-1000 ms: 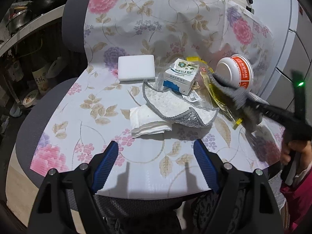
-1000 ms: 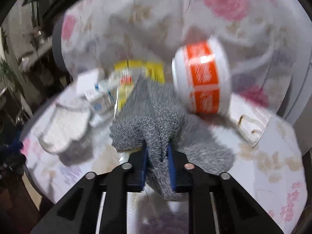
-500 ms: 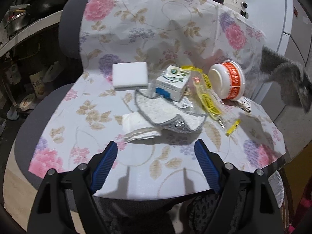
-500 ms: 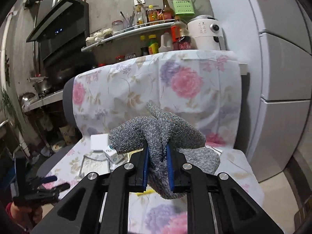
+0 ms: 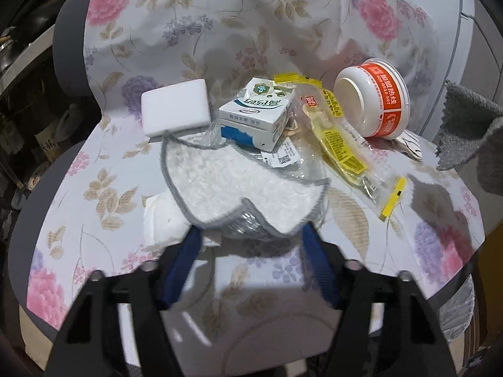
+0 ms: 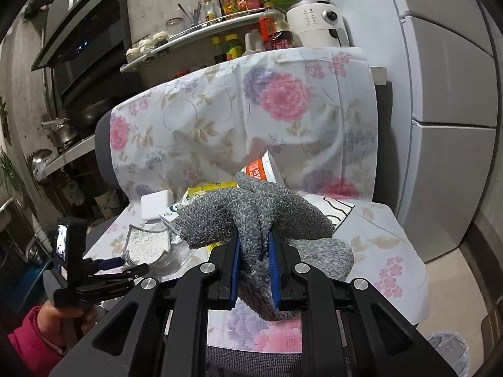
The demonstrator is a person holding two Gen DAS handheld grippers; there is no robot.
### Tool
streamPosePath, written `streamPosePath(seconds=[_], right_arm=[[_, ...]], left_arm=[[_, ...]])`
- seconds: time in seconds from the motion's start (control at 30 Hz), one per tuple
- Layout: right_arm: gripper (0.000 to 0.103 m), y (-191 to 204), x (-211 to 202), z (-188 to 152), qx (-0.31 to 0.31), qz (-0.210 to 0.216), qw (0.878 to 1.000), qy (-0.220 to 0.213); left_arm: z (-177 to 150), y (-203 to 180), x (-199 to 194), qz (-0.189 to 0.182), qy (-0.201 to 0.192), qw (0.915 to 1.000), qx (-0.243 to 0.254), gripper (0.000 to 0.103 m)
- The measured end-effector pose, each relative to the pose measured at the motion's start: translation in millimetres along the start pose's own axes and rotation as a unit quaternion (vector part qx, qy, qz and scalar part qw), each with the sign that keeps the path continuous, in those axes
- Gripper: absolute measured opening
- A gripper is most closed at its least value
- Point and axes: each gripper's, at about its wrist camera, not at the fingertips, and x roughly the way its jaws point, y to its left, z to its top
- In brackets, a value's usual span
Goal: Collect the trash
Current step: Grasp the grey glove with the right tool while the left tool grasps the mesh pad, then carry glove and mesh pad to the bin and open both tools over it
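On the floral-covered chair seat (image 5: 94, 188), the left gripper (image 5: 251, 235) has just been closing its jaws around the near edge of the white grey-trimmed pad (image 5: 239, 188), fingertips beside it. Right of it, the right gripper (image 6: 254, 257) holds the grey cloth (image 6: 251, 216) pinched narrowly, raised above the seat near the orange-banded tub (image 5: 374, 100).

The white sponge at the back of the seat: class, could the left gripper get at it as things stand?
Probably not directly. The left gripper sits at the near edge of the white pad, which lies between it and the sponge. Nothing covers the sponge, so coming in from above or the left should work.
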Motion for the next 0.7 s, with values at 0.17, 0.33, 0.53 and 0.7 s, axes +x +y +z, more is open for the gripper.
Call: streamPosePath(seconds=[0.17, 0.33, 0.53, 0.7], right_arm=[[0.017, -3.1, -0.1, -1.1, 0.006, -0.002, 1.0, -0.002], [0.017, -4.1, -2.2, -0.9, 0.012, -0.001, 1.0, -0.007], [0.017, -9.2, -2.4, -0.5, 0.024, 0.002, 1.0, -0.008], [0.017, -17.9, -5.2, -5.2, 0.039, -0.002, 0.999, -0.006]], left_arm=[[9.9, 4.2, -12.2, -0.034, -0.03, 0.999, -0.003, 0.014], [26.2, 16.0, -36.4, -0.077, -0.074, 0.9939, -0.025, 0.004], [41.7, 23.0, -78.2, -0.103, -0.123, 0.9863, -0.039, 0.004], [27.7, -6.4, -94.4, -0.131, -0.131, 0.9825, -0.012, 0.004]])
